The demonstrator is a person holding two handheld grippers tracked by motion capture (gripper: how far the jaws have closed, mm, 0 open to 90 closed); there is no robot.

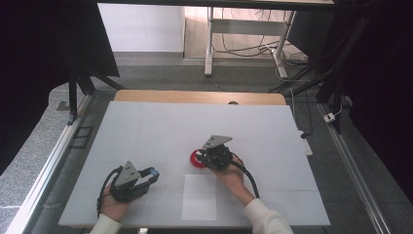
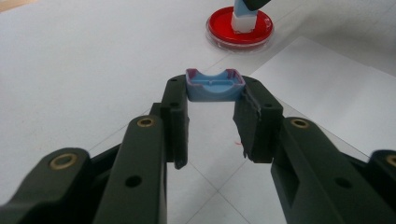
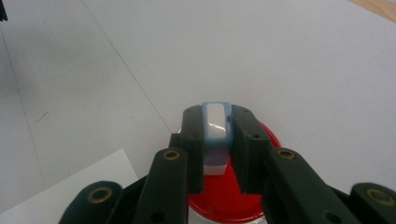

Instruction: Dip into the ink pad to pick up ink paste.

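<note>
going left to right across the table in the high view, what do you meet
left claw holding a blue cap → white sheet → red dish → right claw

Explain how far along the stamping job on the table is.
Done: the blue cap is off, clamped in the left hand-held gripper. In hand: the right hand-held gripper holds the stamp down on the red ink pad. Left: the white sheet shows no print.
</note>
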